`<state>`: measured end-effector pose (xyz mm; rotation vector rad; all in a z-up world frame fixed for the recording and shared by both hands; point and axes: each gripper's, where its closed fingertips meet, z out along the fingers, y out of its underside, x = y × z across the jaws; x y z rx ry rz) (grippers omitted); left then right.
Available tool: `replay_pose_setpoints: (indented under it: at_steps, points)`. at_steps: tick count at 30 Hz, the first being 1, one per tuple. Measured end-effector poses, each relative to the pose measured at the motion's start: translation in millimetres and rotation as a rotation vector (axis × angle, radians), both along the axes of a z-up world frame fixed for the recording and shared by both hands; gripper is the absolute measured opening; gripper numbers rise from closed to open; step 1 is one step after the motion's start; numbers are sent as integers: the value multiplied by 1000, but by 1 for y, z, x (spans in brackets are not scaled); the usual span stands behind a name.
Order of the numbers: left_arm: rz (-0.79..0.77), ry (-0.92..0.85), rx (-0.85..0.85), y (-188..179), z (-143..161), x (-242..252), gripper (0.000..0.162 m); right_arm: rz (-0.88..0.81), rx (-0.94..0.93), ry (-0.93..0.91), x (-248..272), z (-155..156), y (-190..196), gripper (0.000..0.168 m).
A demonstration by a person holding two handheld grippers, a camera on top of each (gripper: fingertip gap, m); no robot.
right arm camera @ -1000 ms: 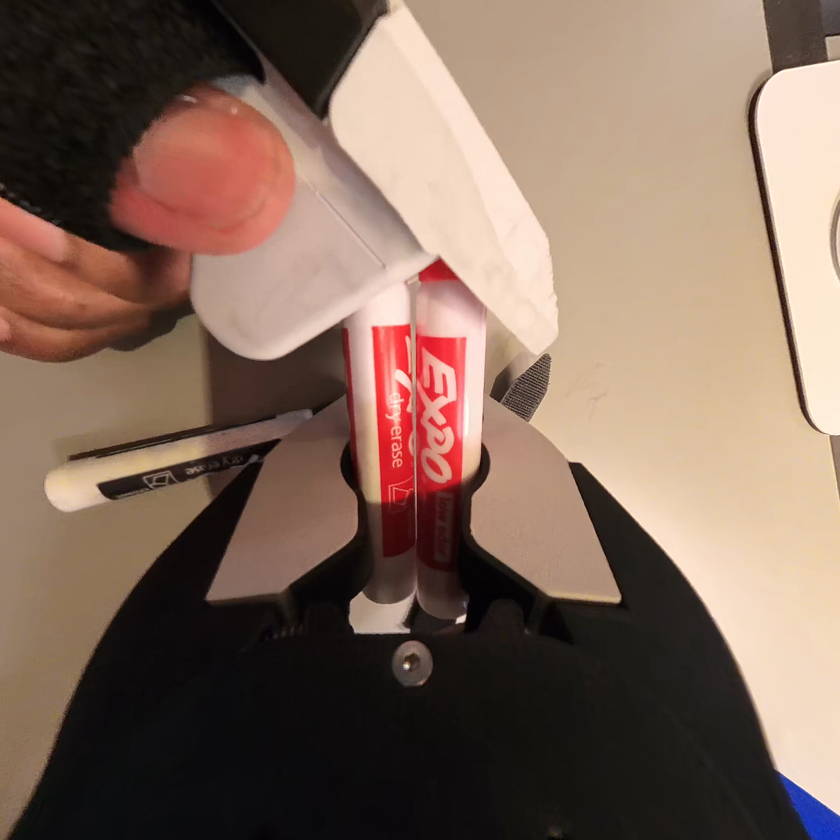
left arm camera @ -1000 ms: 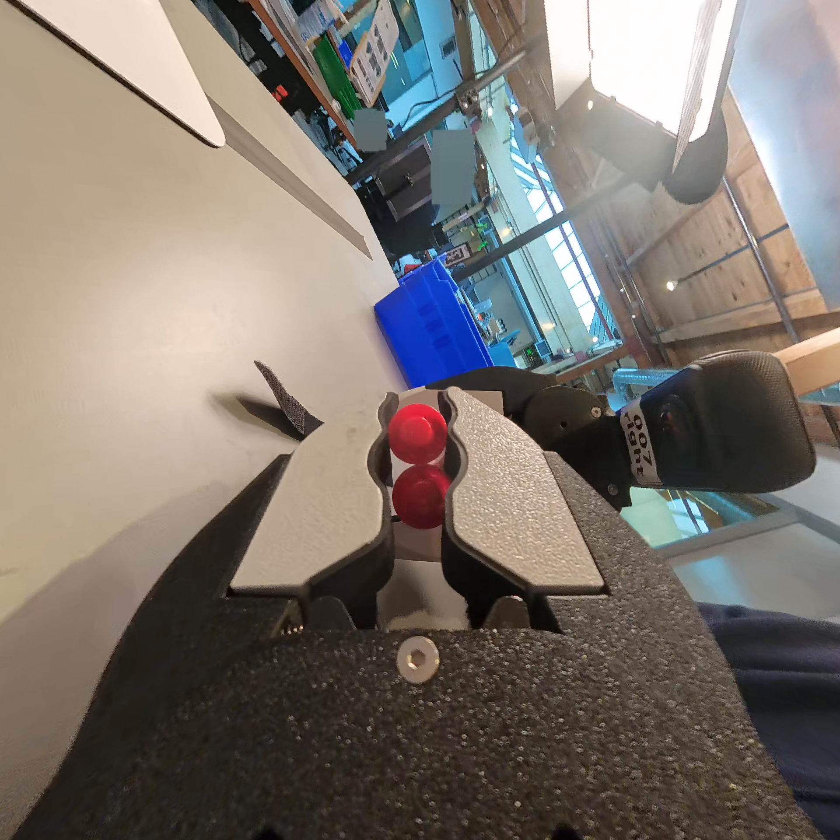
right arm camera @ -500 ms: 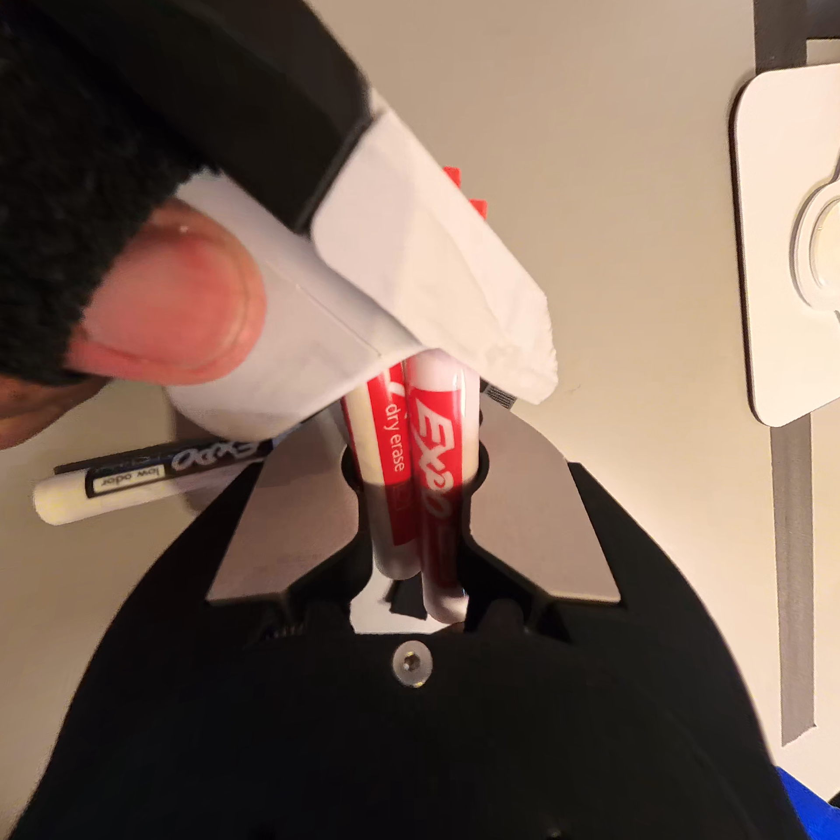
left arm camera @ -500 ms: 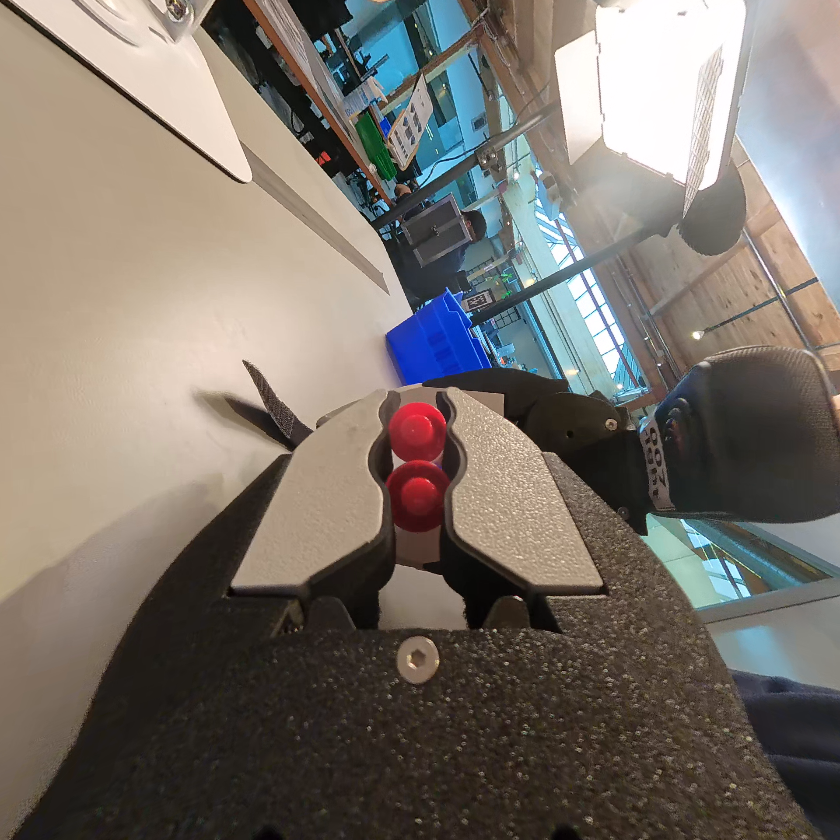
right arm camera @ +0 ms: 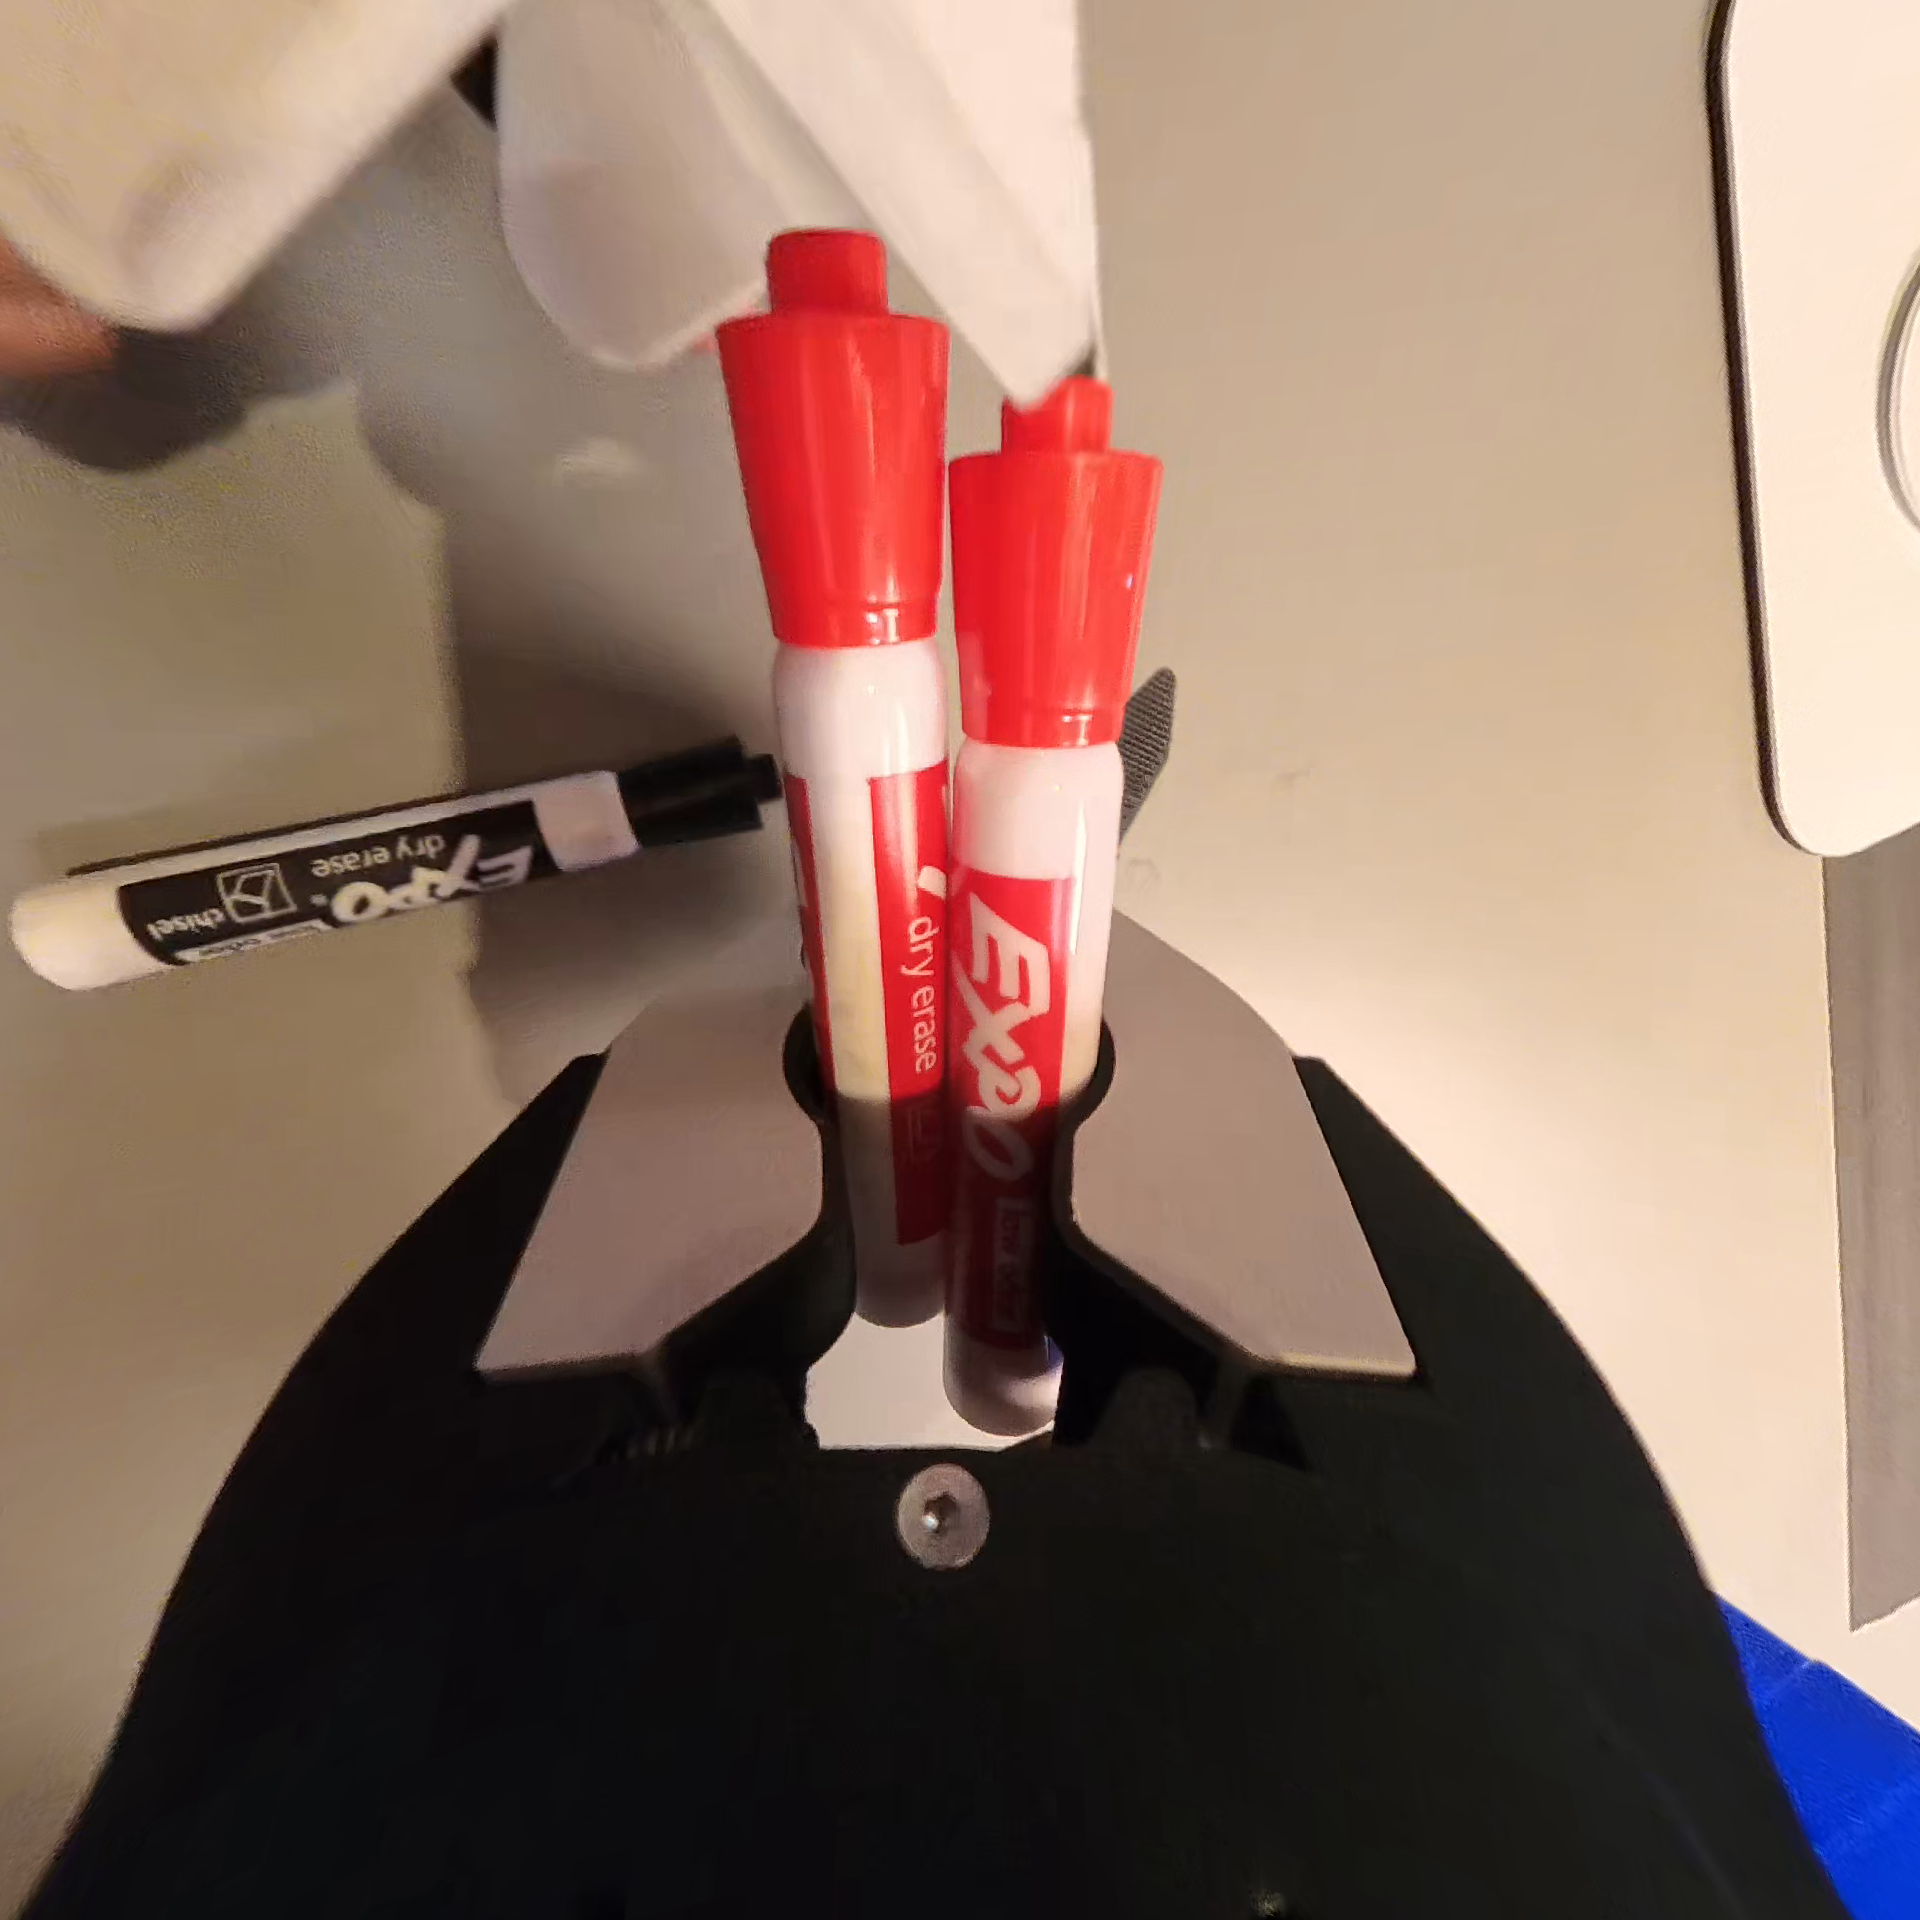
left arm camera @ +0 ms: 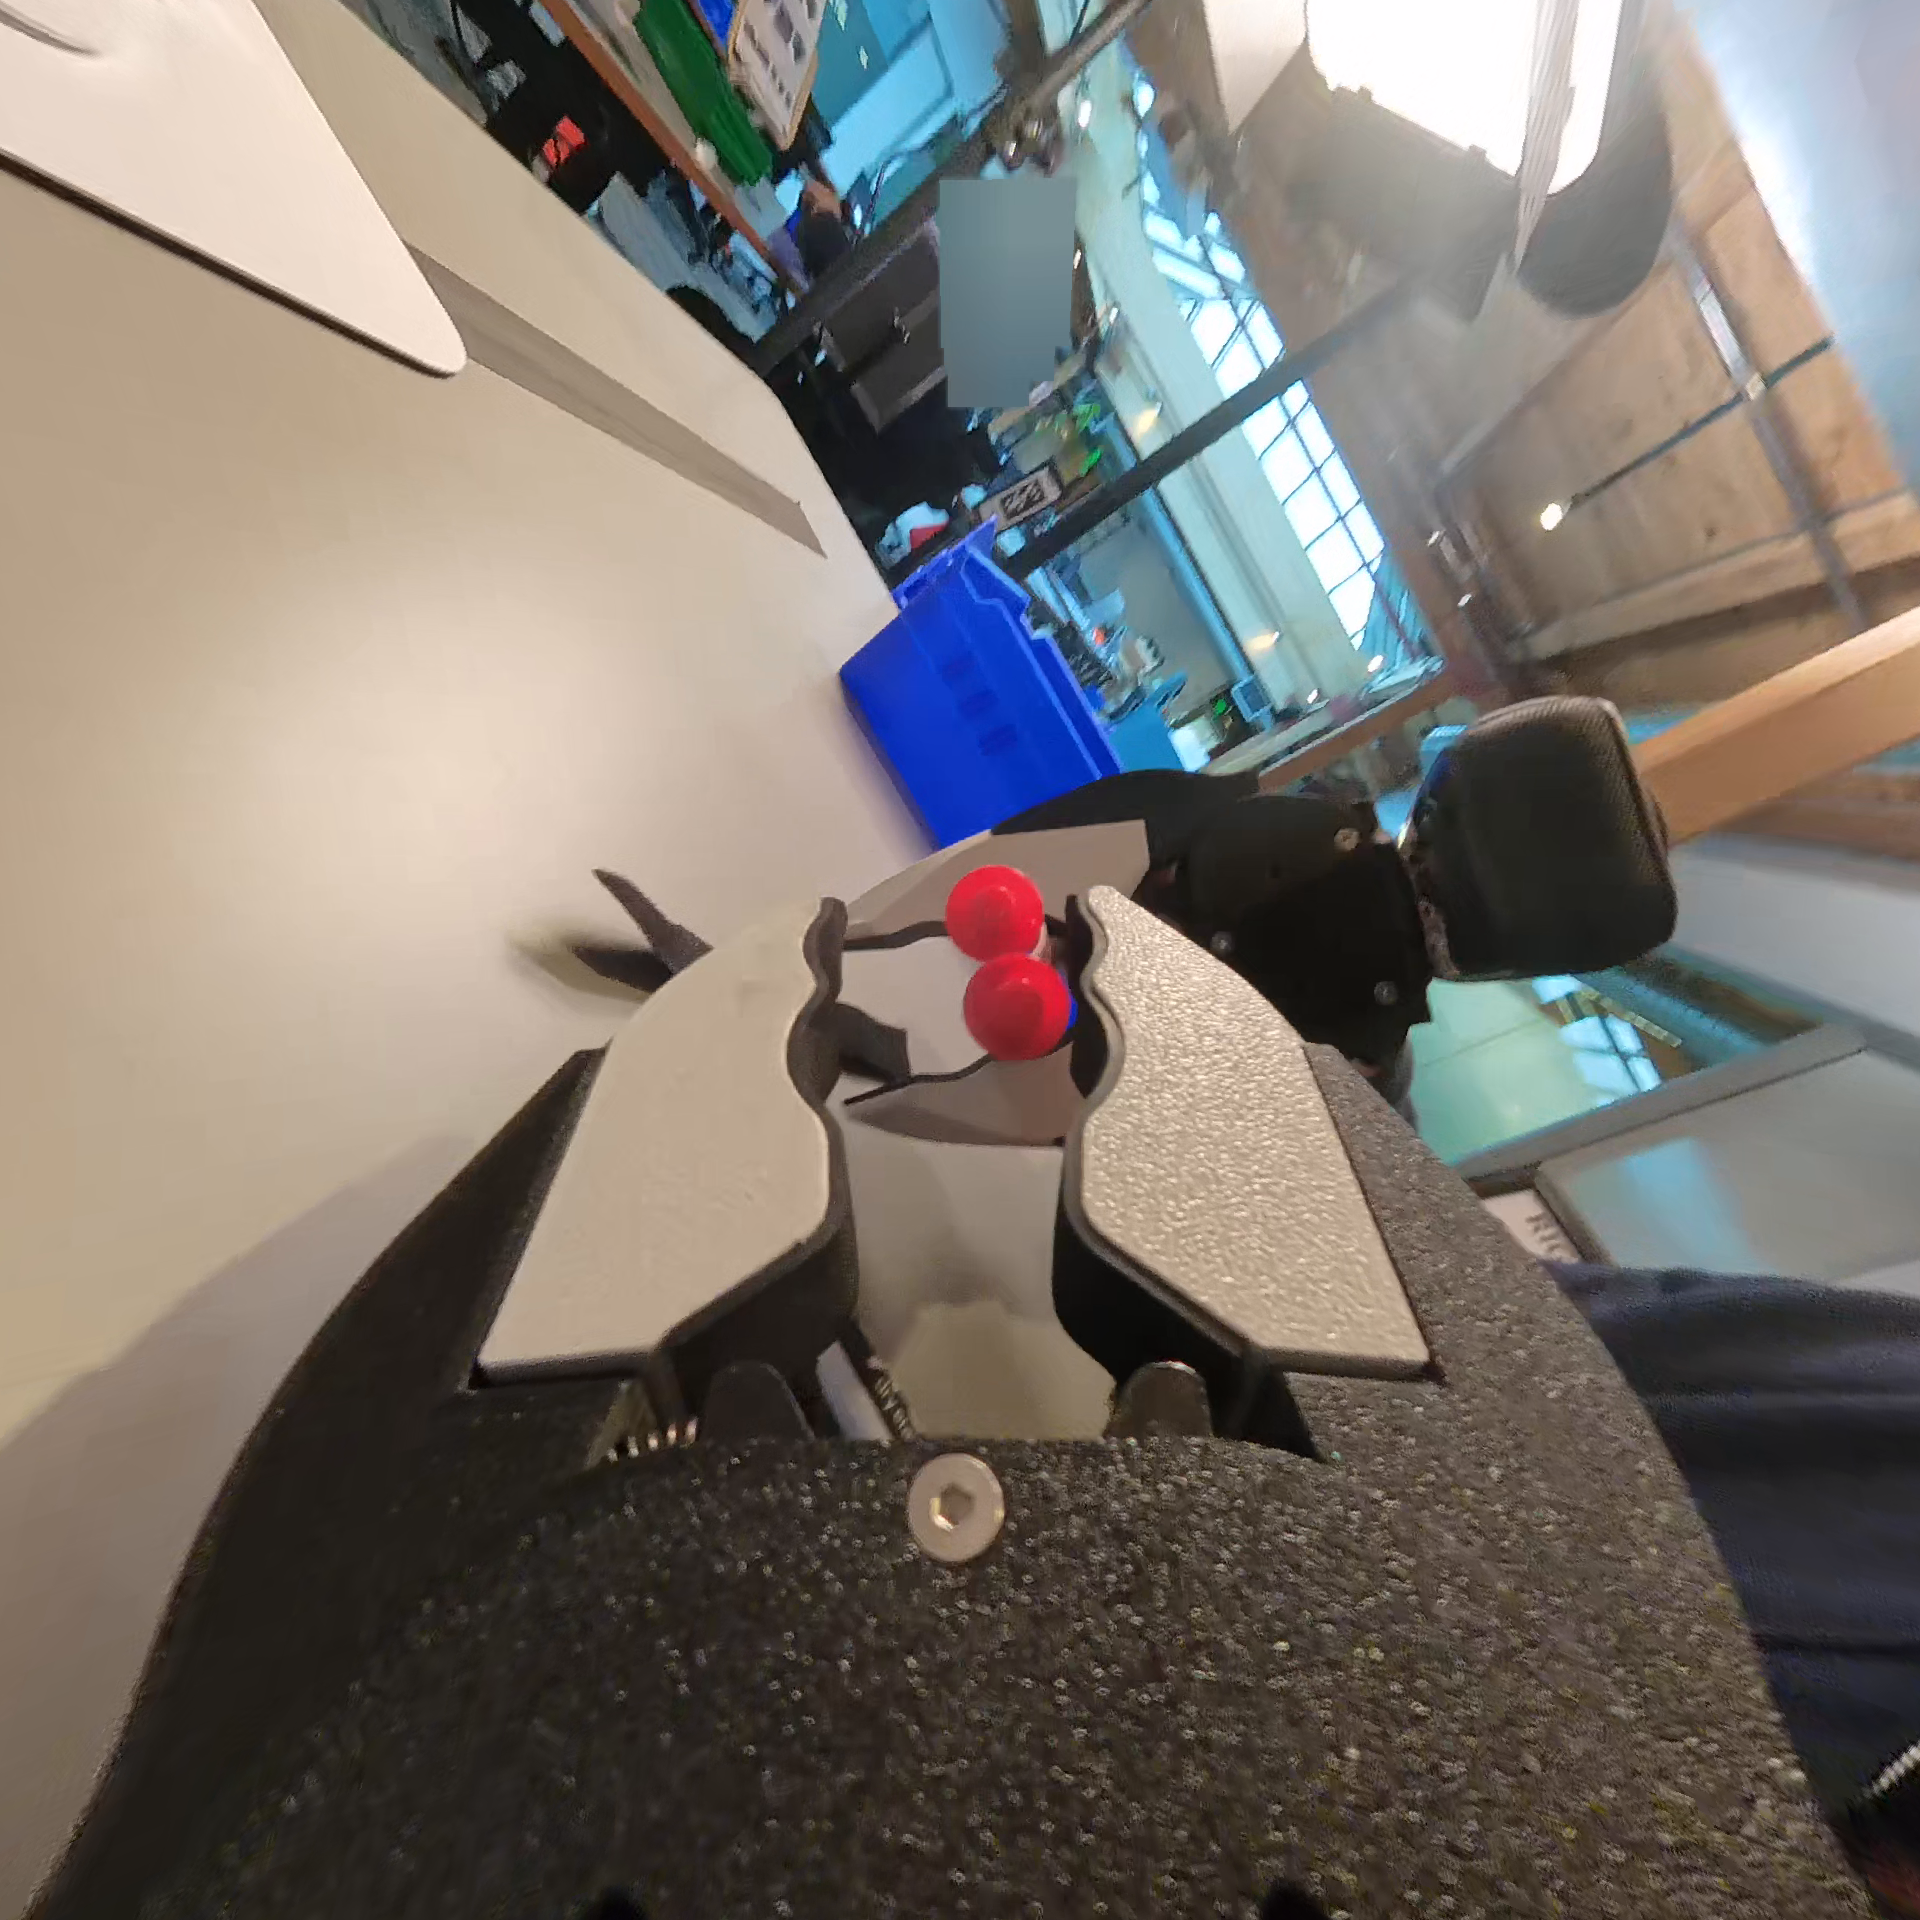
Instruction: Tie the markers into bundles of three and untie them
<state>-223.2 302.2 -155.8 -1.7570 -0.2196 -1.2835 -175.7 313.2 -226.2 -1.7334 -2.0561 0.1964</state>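
Two red markers (right arm camera: 935, 831) with white barrels stick forward out of my right gripper (right arm camera: 951, 1049), which is shut on their barrels. Their red caps (left arm camera: 997, 956) show end-on in the left wrist view, between the right gripper's grey fingers (left arm camera: 1091, 844). My left gripper (left arm camera: 951, 925) is open around the cap ends without gripping them; its white underside (right arm camera: 790, 156) shows above the caps in the right wrist view. A black marker (right arm camera: 395, 862) lies on the table to the left. A black strap (right arm camera: 1148, 738) lies on the table beside the red markers and also shows in the left wrist view (left arm camera: 634, 935).
A white board (right arm camera: 1818, 416) lies on the table (right arm camera: 1403, 520) at the right; it also shows in the left wrist view (left arm camera: 208, 187). A grey tape strip (right arm camera: 1870, 1195) runs below it. A blue bin (left arm camera: 966, 707) stands at the table's far end. About 9 cm separates my left fingertips from my right.
My left gripper has opened, let go of the red markers' cap ends and drawn back, uncovering the caps. My right gripper still holds the two markers.
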Motion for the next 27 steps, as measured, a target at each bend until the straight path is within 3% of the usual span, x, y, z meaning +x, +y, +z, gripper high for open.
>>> replay_pose_setpoints:
  at_steps: [4, 10, 13, 27]
  points:
    - [-50, 47, 13, -4, 0, -1, 31, -5, -14, -23, 7, -2, 3, 42]
    - [-136, 77, -17, -9, -12, 18, 30, -7, -24, -38, 11, -6, 5, 42]
    - [-152, 62, -15, -10, -13, 24, 20, -3, -24, -45, 12, -6, 5, 41]
    - [-145, -55, -66, -11, -22, 29, 19, 28, -8, -80, 17, -11, 4, 40]
